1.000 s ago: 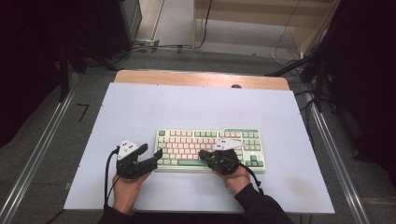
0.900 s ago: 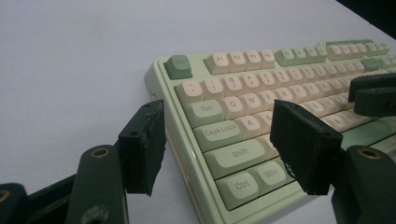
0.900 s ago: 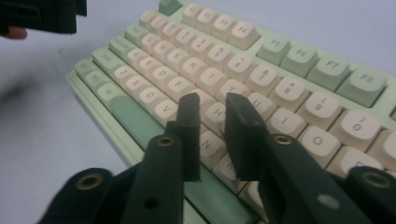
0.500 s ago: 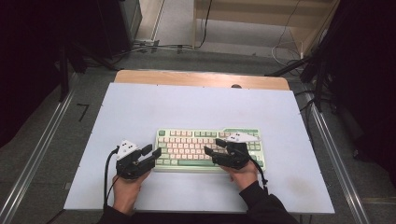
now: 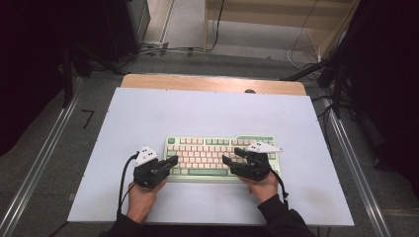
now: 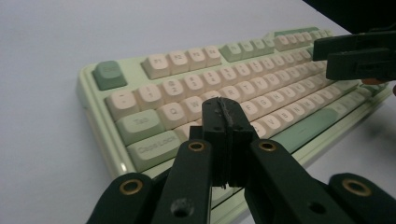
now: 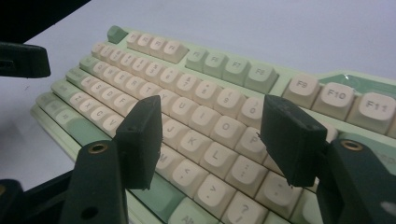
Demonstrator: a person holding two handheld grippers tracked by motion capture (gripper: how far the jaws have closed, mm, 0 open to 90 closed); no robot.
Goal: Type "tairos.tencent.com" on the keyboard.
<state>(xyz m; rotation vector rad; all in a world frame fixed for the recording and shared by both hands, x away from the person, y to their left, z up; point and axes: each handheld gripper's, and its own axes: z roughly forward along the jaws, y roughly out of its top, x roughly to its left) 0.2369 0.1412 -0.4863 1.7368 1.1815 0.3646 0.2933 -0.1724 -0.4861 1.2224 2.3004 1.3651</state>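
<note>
A pale green keyboard (image 5: 207, 154) with cream keys lies across the near middle of the white tabletop (image 5: 207, 111). My left gripper (image 5: 173, 161) is shut with nothing in it. Its tip hangs over the keyboard's left end, above the Caps Lock and A keys (image 6: 154, 147). In the left gripper view the closed jaws (image 6: 224, 112) point along the keyboard (image 6: 280, 79). My right gripper (image 5: 230, 154) is open over the right half of the keys. Its two fingers (image 7: 140, 140) stand wide apart above the J, K, L and P keys (image 7: 210, 154), gripping nothing.
A wooden strip (image 5: 212, 83) runs along the table's far edge. Metal rails (image 5: 346, 148) flank both sides, with cables on the floor beyond. Bare tabletop surrounds the keyboard. Each gripper shows in the other's view, the right gripper (image 6: 359, 56) and the left gripper (image 7: 23, 59).
My right gripper has shifted a little right and away over the keys, and its jaws have spread open. The left gripper has barely moved.
</note>
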